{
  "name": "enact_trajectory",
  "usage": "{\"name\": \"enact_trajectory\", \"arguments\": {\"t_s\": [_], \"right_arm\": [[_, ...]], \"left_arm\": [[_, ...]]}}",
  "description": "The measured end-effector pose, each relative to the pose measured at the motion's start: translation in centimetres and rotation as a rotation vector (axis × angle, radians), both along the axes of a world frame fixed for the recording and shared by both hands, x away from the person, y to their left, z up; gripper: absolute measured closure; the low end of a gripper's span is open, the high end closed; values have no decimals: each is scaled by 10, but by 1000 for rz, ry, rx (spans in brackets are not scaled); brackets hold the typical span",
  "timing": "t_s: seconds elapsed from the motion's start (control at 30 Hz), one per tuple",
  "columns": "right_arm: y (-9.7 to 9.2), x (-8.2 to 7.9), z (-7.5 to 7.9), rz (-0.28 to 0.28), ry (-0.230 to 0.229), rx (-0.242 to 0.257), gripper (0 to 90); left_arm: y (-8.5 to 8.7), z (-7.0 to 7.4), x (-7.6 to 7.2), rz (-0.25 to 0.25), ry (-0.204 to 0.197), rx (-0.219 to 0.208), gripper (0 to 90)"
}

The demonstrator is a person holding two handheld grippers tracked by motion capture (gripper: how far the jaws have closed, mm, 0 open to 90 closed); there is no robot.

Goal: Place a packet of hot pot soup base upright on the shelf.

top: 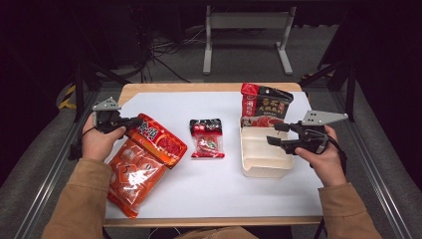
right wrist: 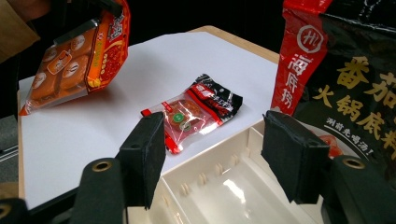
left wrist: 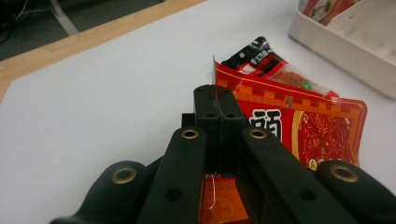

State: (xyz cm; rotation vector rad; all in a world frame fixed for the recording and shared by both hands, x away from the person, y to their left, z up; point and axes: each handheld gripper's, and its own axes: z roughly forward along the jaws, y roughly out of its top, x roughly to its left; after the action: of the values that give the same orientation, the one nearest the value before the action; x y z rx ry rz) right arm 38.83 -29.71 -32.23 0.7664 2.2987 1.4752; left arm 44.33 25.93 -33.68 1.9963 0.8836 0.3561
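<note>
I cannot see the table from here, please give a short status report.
Left tongs shut on the big orange-red packet, lifting its edge. Right tongs open over the cream tray. Small red packet lies between.

**Table layout, high view**

Large orange pouch (top: 144,162) at left of the table (top: 209,194), its upper edge lifted off the surface. Small snack packet (top: 207,138) lies at centre. Divided tray (top: 262,154) sits at right. Dark sauce bag (top: 265,105) stands in the tray's far compartment, behind the near one.

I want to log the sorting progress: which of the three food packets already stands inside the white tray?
The red-and-black packet at the far end of the white tray; the small snack packet lies on the table, the large orange-red packet is in the left gripper.
</note>
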Motion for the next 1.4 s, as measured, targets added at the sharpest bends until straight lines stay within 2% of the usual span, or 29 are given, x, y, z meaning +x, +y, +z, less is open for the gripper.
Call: {"name": "enact_trajectory", "arguments": {"t_s": [0.17, 0.4, 0.63, 0.67, 0.83, 0.9, 1.2, 1.33, 1.4], "right_arm": [[3, -1, 2, 10, -7, 2, 397], [8, -2, 1, 21, -9, -2, 397], [10, -3, 3, 28, -17, 2, 397], [11, -3, 3, 30, -17, 4, 398], [13, -3, 3, 36, -18, 3, 399], [13, -3, 3, 37, -18, 3, 400], [21, -4, 3, 63, -27, 11, 401], [30, -5, 3, 88, -37, 31, 405], [36, -7, 2, 107, -44, 36, 410]], "left_arm": [[-1, 16, -14, 4, -12, -25, 900], [-6, 35, -32, 0, -58, -42, 900], [-11, 53, -56, -23, -132, -80, 900], [-12, 58, -61, -28, -142, -95, 900], [-16, 72, -73, -60, -176, -113, 900], [-18, 78, -80, -78, -202, -126, 900], [-30, 90, -97, -149, -250, -161, 900], [-36, 97, -104, -203, -270, -182, 900], [-40, 100, -107, -223, -280, -173, 900]]}}
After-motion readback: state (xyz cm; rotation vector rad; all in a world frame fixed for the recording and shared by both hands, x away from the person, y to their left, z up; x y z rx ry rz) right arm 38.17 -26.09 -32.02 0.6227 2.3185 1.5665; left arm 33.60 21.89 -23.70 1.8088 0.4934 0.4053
